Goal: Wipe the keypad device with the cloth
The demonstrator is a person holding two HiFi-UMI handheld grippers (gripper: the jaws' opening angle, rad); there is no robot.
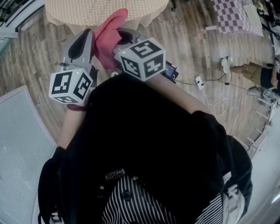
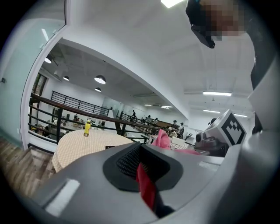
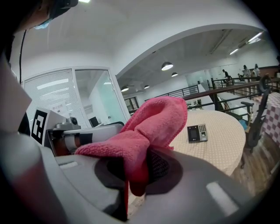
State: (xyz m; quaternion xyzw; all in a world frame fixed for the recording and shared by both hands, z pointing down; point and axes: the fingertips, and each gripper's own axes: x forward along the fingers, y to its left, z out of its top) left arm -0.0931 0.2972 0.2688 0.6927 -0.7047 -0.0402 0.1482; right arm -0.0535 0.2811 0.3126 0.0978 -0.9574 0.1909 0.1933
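A pink cloth [image 1: 107, 35] hangs between my two grippers, which are held close to the body above the wooden floor. My left gripper [image 1: 89, 35] is shut, and in the left gripper view a strip of the cloth [image 2: 146, 188] is pinched between its jaws. My right gripper [image 3: 135, 175] is shut on a bunched fold of the cloth [image 3: 148, 127]. The keypad device [image 3: 197, 133], dark with a screen and a small keypad, lies flat on the round table [image 3: 218, 146] well ahead of the jaws. In the head view it is hidden.
The round table [image 1: 109, 8] wears a beige dotted cover, and a yellow bottle [image 2: 87, 127] stands on it. A dark box with white cables [image 1: 170, 70] lies on the floor at right. A checked table [image 1: 236, 15] stands far right, a white panel [image 1: 17, 131] at left.
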